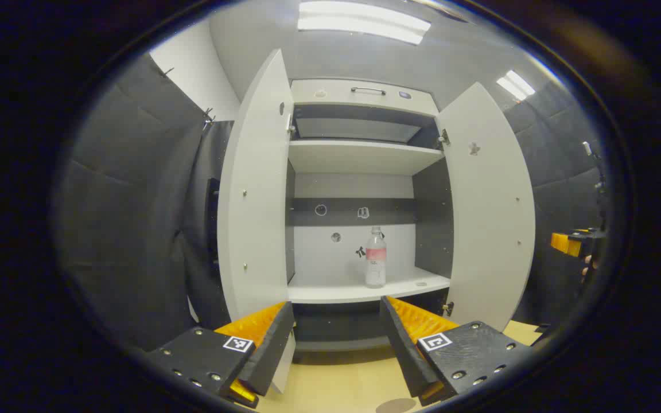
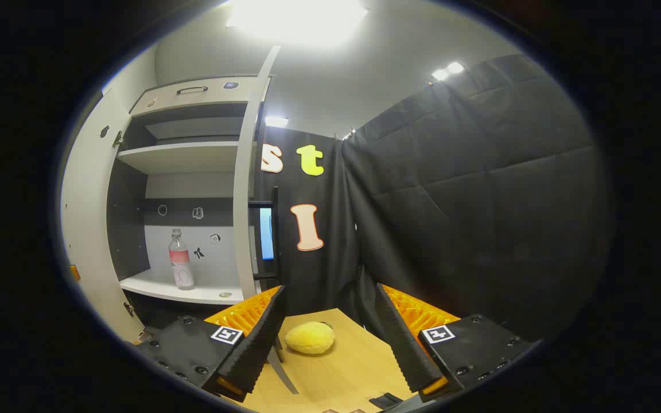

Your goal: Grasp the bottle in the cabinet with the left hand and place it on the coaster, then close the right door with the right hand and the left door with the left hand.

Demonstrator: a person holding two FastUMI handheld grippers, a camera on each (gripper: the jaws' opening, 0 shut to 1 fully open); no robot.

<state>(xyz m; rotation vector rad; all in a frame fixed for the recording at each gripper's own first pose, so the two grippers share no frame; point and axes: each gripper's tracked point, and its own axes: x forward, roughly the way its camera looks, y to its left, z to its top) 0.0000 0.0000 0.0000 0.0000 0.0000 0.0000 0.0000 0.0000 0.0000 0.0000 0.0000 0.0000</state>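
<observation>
1. Two cabinet doors, left door (image 1: 255,189) & right door (image 1: 488,206), stand wide open.
2. Bottle (image 1: 375,257) upright on lower shelf (image 1: 330,289) inside cabinet, right of centre, untouched.
3. Left hand-held gripper (image 1: 336,338): jaws apart, nothing between, low in front of cabinet, well short of bottle.
4. Right hand-held gripper (image 2: 327,338): jaws apart, holding nothing, over tabletop (image 2: 342,367).
5. Yellow plush item (image 2: 309,337) lies on tabletop between right gripper's fingers, w/o contact.
6. Coaster (image 1: 395,405): dark disc partly seen at tabletop's near edge.

A clear bottle (image 1: 375,258) with a pink label stands upright on the cabinet's (image 1: 359,158) lower shelf, both doors open.
</observation>
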